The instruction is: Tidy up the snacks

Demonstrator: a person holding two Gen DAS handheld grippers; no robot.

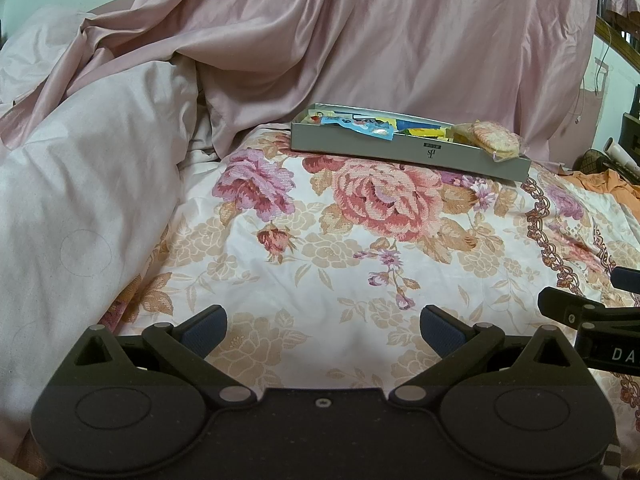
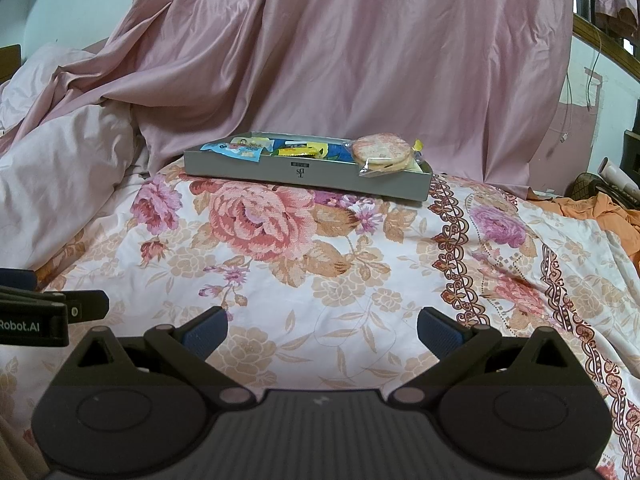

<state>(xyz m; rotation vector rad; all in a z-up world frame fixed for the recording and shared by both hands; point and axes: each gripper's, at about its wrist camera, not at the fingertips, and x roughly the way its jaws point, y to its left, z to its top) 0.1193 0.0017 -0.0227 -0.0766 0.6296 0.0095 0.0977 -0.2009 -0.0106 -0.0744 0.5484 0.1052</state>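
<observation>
Both my claws, left claw point(image 1: 323, 326) and right claw point(image 2: 322, 327), gape wide, empty, low over the bed point(image 2: 320, 280). Snacks point(image 2: 296, 148) sit packed in grey box point(image 2: 304, 174), well ahead; cracker pack point(image 2: 380, 152) overhangs its rim, likely next.

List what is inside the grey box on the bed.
The grey box holds a clear bag of round crackers at its right end, yellow packets mid-box, and a blue-and-white packet at left. Its near wall hides anything lying beneath them.
</observation>
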